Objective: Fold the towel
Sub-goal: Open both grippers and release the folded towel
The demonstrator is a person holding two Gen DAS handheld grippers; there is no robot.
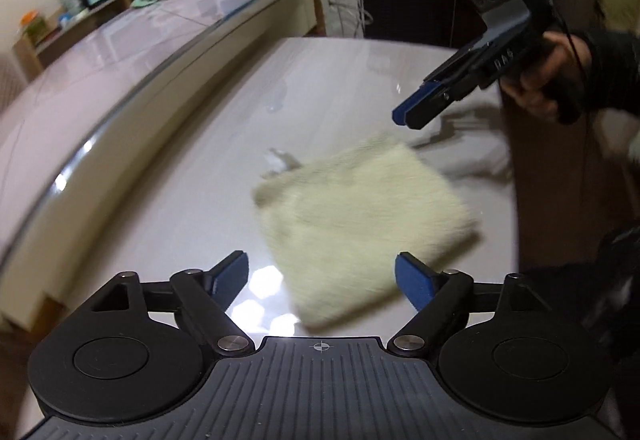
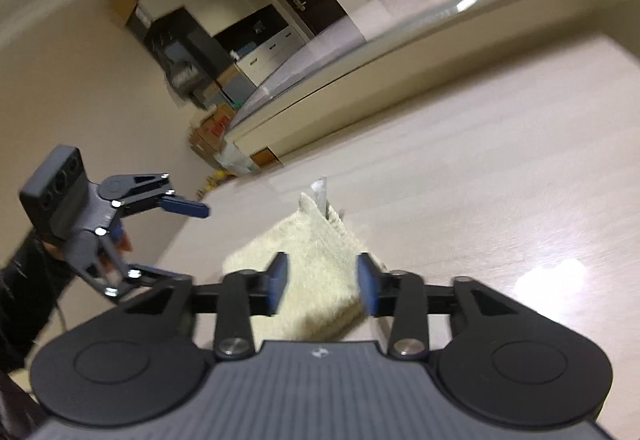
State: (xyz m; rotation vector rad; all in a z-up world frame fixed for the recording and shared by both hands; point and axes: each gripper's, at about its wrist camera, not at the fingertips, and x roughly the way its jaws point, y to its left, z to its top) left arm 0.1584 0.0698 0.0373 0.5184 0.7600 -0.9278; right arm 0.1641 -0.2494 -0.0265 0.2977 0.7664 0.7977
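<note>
Left wrist: one towel [image 1: 360, 224], two tongs [image 1: 322, 278]

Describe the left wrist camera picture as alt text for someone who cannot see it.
A cream towel, folded into a rough square, lies free on a glossy pale table. The left gripper stands open just above its near edge, while a hand holds the right gripper above its far corner. A cluttered counter runs behind.

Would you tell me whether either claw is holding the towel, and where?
Nothing is held: the folded towel lies free on the table, both claws open, clear of it.
</note>
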